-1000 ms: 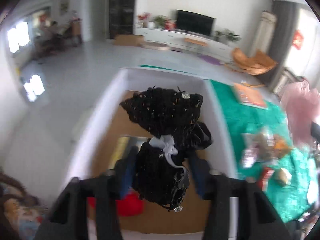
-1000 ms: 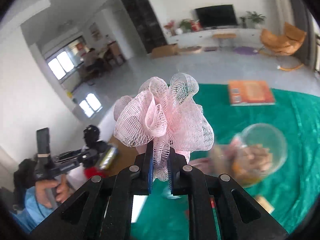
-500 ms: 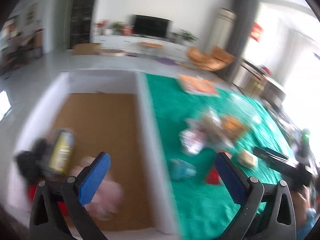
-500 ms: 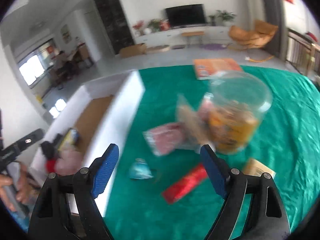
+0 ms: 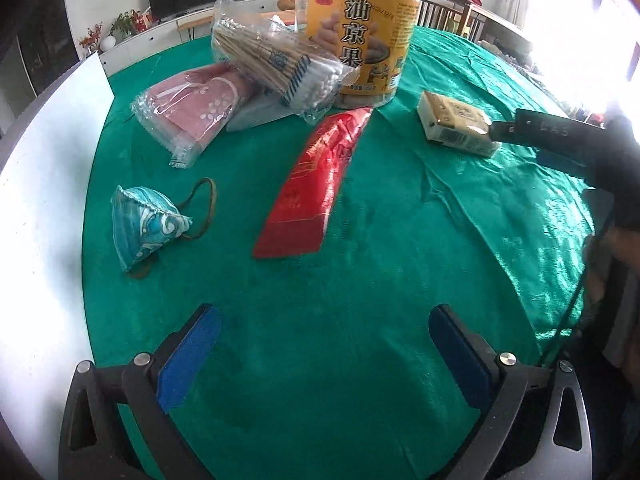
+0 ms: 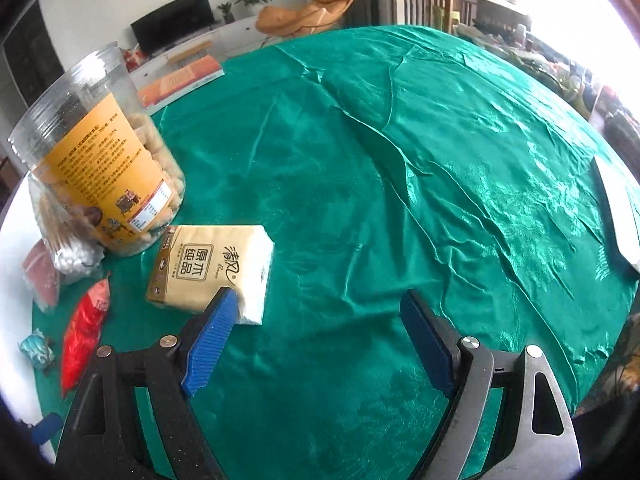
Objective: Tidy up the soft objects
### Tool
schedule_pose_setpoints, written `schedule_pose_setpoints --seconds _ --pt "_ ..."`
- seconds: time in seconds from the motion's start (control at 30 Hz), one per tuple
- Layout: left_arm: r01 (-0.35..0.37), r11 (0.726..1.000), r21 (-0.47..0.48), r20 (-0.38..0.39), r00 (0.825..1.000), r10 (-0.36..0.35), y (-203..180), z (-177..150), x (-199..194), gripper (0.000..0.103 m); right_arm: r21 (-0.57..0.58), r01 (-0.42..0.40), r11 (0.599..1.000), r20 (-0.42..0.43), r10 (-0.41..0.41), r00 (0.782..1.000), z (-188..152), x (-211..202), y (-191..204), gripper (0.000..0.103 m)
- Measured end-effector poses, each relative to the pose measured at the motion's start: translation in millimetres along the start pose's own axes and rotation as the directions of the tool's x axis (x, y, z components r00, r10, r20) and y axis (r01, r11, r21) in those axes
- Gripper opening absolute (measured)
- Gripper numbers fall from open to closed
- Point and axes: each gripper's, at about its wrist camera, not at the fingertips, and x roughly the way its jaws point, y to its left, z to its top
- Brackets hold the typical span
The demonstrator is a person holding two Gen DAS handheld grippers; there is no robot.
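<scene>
My left gripper [image 5: 324, 344] is open and empty above the green tablecloth [image 5: 360, 320]. Ahead of it lie a teal fabric pouch [image 5: 146, 226] with a brown loop, a red foil packet [image 5: 316, 184] and a pink cloth item in a clear bag [image 5: 192, 110]. My right gripper [image 6: 320, 328] is open and empty over the cloth; its left finger [image 6: 210, 340] sits just in front of a tissue pack [image 6: 212, 266]. That tissue pack also shows in the left wrist view [image 5: 456, 128].
A clear snack jar with a yellow label [image 6: 96, 164] stands at the left, with a bag of cotton swabs [image 5: 280, 64] leaning on it. A white box wall [image 5: 44, 200] borders the table's left side. An orange book [image 6: 180, 80] lies far back.
Both grippers have let go: the black plush and pink mesh puff were left in the white box. Both grippers then swung right over the green table and now stand open.
</scene>
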Motion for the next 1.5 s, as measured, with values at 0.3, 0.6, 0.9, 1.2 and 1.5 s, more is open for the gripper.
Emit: schedule_pose_setpoints --seconds 0.3,0.6,0.9,1.2,1.5 --pt "-0.065 0.997 -0.034 0.1 0.993 0.068 18.4 40.4 27.1 0.103 0.054 -0.075 0.996 0.066 0.071 0.995 -12.5 -19.9 0.4 0.086" --pt "-0.069 0.996 -0.054 0.113 0.991 0.075 27.8 46.3 29.8 0.103 0.225 0.071 0.972 0.046 -0.084 0.995 -12.6 -16.8 -32.9 0.086" --pt "-0.068 0.996 -0.055 0.114 0.991 0.074 27.9 45.7 29.8 0.103 0.221 0.102 0.97 0.013 -0.107 0.994 -14.7 -11.3 -28.6 0.087" --pt "-0.068 0.996 -0.055 0.114 0.991 0.074 27.8 45.2 29.6 0.103 0.181 0.148 0.972 -0.005 -0.149 0.989 -12.6 -8.3 -22.3 0.087" --pt "-0.068 0.996 -0.055 0.114 0.991 0.074 27.8 45.1 29.4 0.103 0.168 0.163 0.972 -0.011 -0.164 0.986 -11.9 -7.8 -20.0 0.087"
